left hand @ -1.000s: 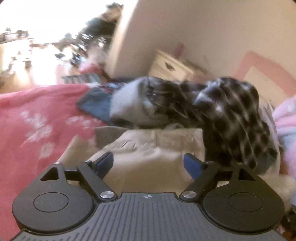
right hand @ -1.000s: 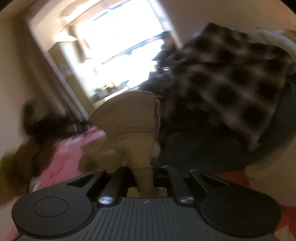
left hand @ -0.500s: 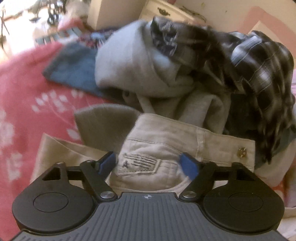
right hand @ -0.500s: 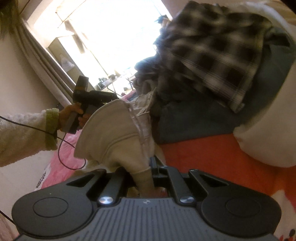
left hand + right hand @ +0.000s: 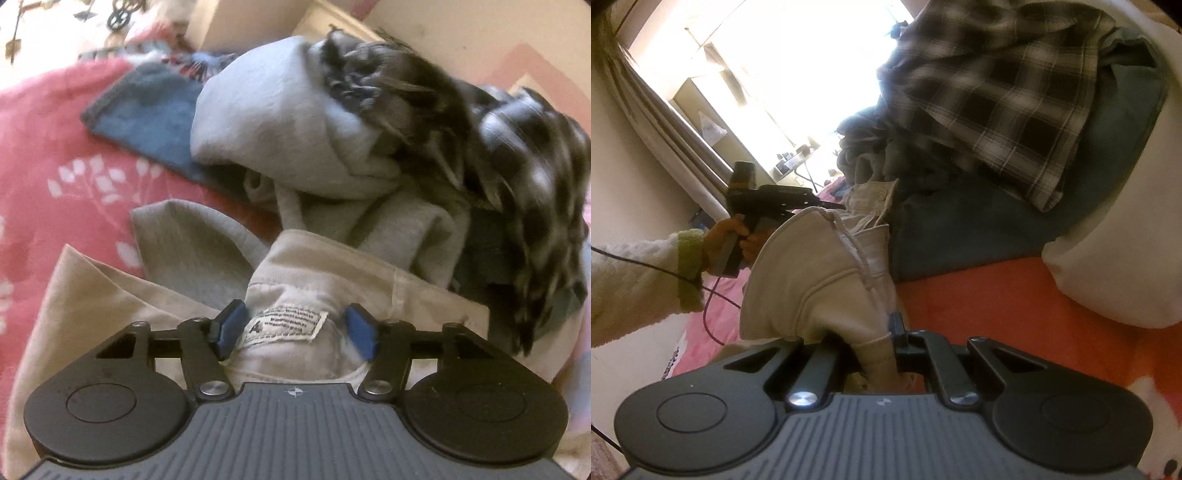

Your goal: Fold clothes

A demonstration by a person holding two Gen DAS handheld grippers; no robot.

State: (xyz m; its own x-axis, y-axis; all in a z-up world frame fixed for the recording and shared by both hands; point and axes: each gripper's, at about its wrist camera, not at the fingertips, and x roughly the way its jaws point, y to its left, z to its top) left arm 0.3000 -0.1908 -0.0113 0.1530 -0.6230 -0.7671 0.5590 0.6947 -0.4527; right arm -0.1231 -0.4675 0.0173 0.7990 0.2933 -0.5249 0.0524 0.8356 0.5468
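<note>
Beige trousers (image 5: 369,273) lie crumpled on the bed, waistband up, with a white label (image 5: 286,325) showing. My left gripper (image 5: 297,328) points down at that waistband. Its blue pads (image 5: 231,328) flank the label and the jaws are closing, with the fabric bulging between them. My right gripper (image 5: 877,354) is shut on another bunched part of the beige trousers (image 5: 812,280), which rises in a hump in front of it. In the right wrist view a hand (image 5: 727,236) in a white sleeve holds the left gripper (image 5: 827,203) at the waistband.
Behind the trousers a grey hoodie (image 5: 266,122), a black-and-white plaid shirt (image 5: 517,166) and a blue garment (image 5: 147,110) are piled on the pink flowered blanket (image 5: 48,147). A white pillow (image 5: 1115,258) lies to the right. A cable (image 5: 713,295) hangs from the left gripper.
My left gripper has dropped onto the trousers' waistband and its jaws have narrowed around the label. The right gripper sank slightly, still gripping the beige fabric.
</note>
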